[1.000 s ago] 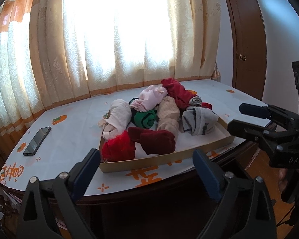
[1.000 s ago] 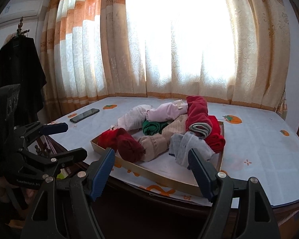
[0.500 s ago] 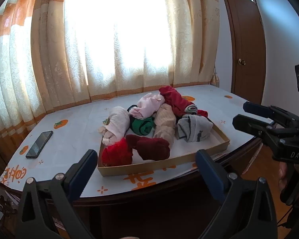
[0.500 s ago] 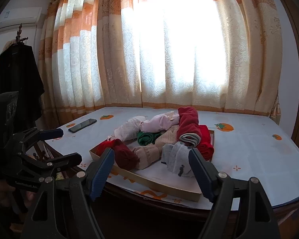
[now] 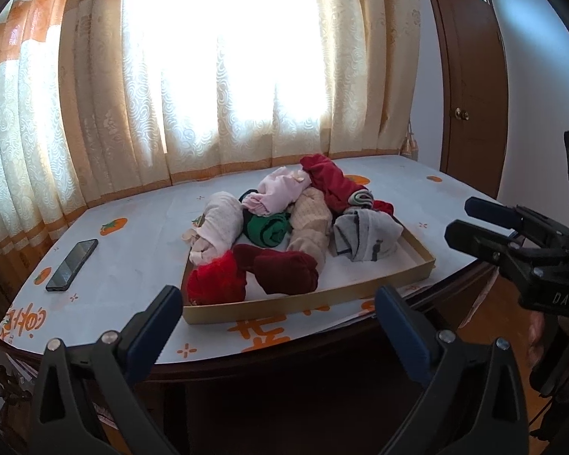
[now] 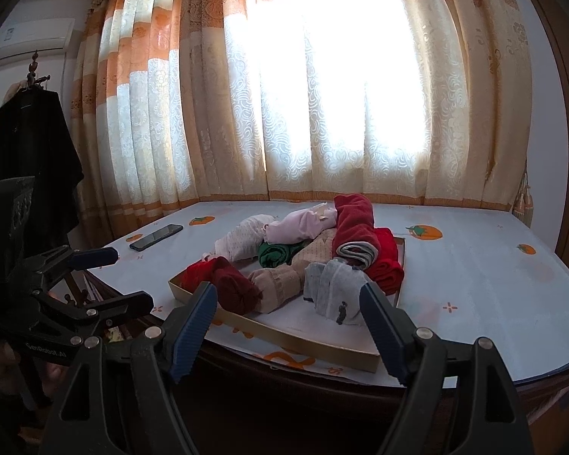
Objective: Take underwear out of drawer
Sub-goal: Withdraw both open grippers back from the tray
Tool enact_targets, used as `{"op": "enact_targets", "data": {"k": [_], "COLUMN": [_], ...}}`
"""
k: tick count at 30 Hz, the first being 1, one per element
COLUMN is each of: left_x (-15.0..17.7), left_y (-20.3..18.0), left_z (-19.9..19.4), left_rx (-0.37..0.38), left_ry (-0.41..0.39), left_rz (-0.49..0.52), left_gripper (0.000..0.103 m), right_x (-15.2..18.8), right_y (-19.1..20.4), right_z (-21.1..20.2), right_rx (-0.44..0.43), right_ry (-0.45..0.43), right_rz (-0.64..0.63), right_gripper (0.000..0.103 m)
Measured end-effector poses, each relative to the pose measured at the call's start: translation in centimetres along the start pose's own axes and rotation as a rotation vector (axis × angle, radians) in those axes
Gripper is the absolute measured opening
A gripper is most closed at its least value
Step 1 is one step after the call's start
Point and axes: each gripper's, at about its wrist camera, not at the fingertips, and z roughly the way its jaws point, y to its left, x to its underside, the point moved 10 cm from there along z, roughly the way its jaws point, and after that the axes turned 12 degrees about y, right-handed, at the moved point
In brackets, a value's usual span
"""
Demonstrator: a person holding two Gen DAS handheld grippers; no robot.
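Phone (image 5: pixel 72 265) lies on table (image 5: pixel 132 265), left of drawer (image 5: pixel 307 301).

- You have two hand-held grippers: left hand-held gripper (image 5: pixel 278 305), right hand-held gripper (image 6: pixel 288 301).
- One drawer (image 5: pixel 322 297).
- About ten rolled underwear pieces (image 5: pixel 307 223) inside the drawer.
- One phone (image 5: pixel 72 264) left of the drawer.

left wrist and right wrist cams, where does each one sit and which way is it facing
Left wrist: sits on the left gripper, off the table's near edge, looking over the tray of rolled underwear towards the curtain; its jaws are opening and empty, and the right gripper shows at the right.
Right wrist: sits on the right gripper, facing the tray's corner from further right; its jaws stand apart and empty, and the left gripper shows at the left.
Shared: tray, underwear, phone, curtain.
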Motion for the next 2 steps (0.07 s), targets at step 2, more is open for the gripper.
{"op": "enact_targets", "data": {"k": [2], "left_x": [0.14], "left_y": [-0.09], "left_z": [0.02], "left_rx": [0.003], "left_ry": [0.002], "left_rz": [-0.003], "left_gripper": [0.102], "right_x": [0.11], "right_y": [-0.12], "right_z": [0.01], "right_rx": [-0.001], "right_ry": [0.000], "right_rz": [0.003], "right_gripper": [0.079]}}
